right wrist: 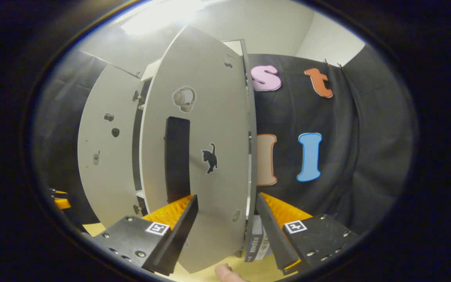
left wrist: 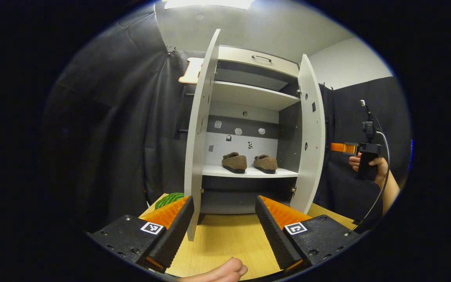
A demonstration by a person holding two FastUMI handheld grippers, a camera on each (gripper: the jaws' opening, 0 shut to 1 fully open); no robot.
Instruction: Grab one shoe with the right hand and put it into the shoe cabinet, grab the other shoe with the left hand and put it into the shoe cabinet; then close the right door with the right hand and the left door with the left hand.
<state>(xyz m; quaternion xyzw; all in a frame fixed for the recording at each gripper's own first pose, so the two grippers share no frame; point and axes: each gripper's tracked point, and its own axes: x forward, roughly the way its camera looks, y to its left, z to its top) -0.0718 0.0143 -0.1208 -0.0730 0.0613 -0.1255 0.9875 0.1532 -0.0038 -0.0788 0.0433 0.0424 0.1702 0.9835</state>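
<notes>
Two brown fuzzy shoes [left wrist: 234,162] [left wrist: 265,163] stand side by side on the lower shelf [left wrist: 217,171] of the white shoe cabinet. Both doors stand open: the left door [left wrist: 200,129] and the right door [left wrist: 311,137]. My left gripper [left wrist: 223,231] is open in front of the cabinet, with the left door's bottom edge just beside its left finger. A hand holds my right gripper [left wrist: 343,147] outside the right door. In the right gripper view, the right gripper [right wrist: 225,231] is open, and the right door's outer face [right wrist: 206,156] with its black handle [right wrist: 177,156] sits close between the fingers.
The cabinet stands on a light wooden table [left wrist: 225,243]. A green striped object [left wrist: 169,199] lies left of the cabinet's base. The upper shelf [left wrist: 249,96] is bare and a drawer [left wrist: 260,58] tops the cabinet. Black cloth walls close in behind and on both sides.
</notes>
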